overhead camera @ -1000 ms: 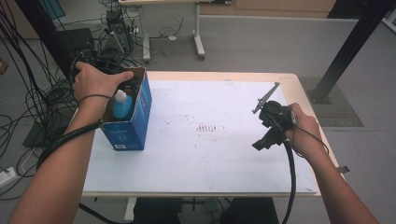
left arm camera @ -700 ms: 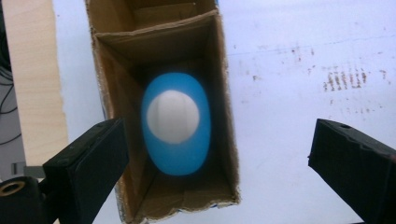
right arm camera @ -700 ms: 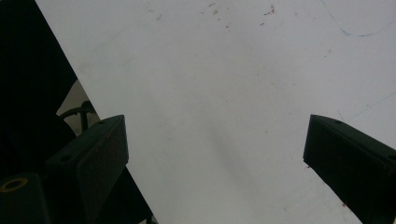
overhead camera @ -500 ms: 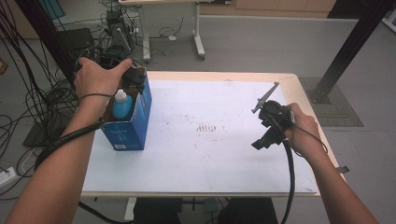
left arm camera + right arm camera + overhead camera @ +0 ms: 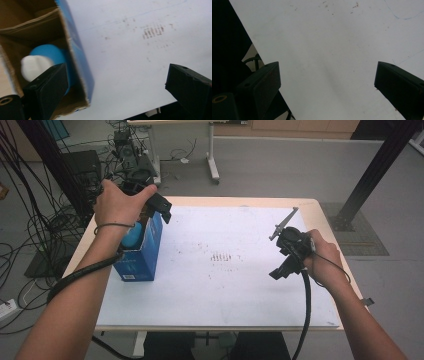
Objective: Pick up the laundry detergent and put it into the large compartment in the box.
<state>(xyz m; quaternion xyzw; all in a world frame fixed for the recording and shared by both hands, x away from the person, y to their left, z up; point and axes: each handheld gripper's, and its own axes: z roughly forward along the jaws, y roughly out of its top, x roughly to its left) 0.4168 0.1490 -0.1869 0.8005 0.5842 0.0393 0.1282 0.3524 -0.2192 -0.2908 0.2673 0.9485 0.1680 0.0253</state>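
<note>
My left gripper (image 5: 159, 208) is wide open, holding nothing, above the blue box (image 5: 141, 251) by the table's (image 5: 210, 300) left edge. A blue bottle (image 5: 51, 56) with a white cap stands inside. My right gripper (image 5: 286, 265) is wide open too, over bare white table.

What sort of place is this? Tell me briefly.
Probably a lab or workshop used for recording: cable bundles on a grey floor, a black metal frame post, and a white-topped table for gripper work.

I am working at a white-topped table (image 5: 240, 285) with a pale wooden edge, standing on grey floor (image 5: 280, 170). Black cables (image 5: 35, 220) are sprawling at my left; another table's legs (image 5: 212, 155) are standing beyond.
</note>
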